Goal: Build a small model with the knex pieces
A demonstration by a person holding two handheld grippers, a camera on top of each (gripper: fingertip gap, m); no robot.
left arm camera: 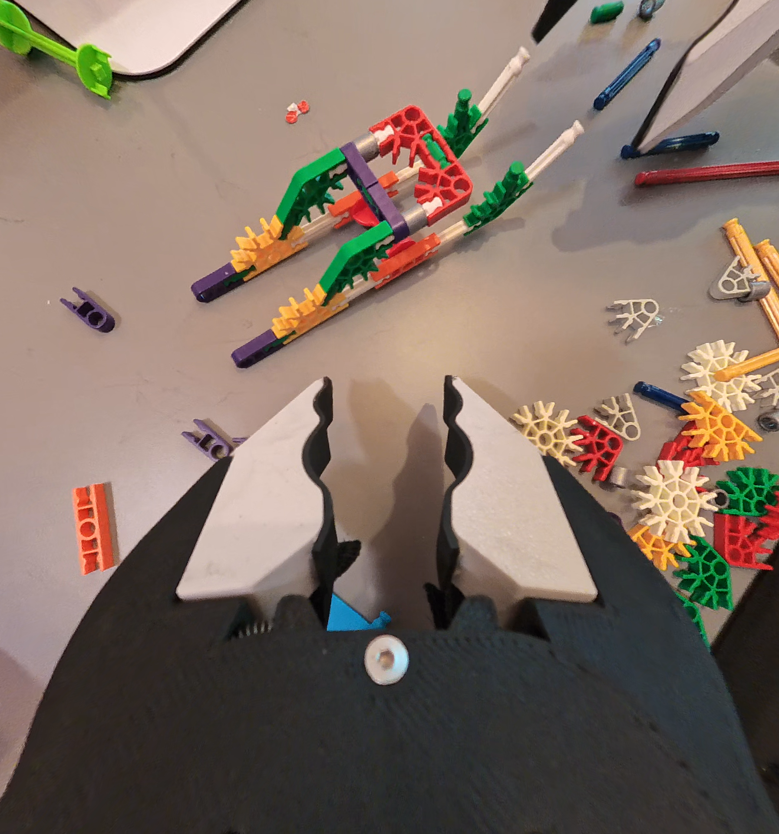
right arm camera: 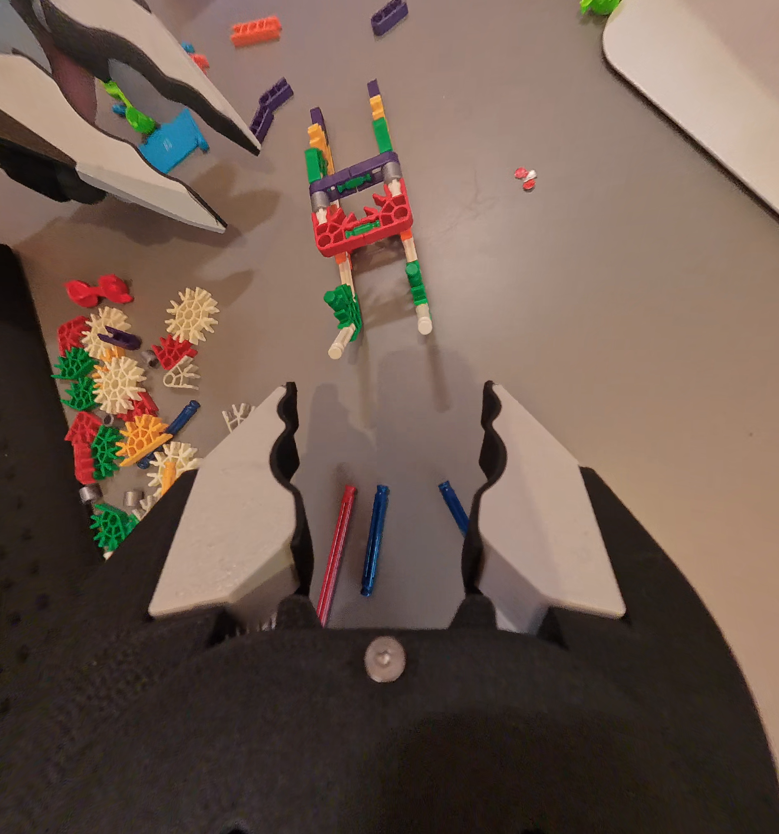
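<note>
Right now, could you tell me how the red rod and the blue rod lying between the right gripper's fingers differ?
The red rod is thinner and longer, running back under the right gripper; the blue rod is shorter and thicker, and its whole length shows. The red one leans slightly more than the blue. Both lie flat on the grey table, side by side, apart, untouched by the open jaws.
</note>
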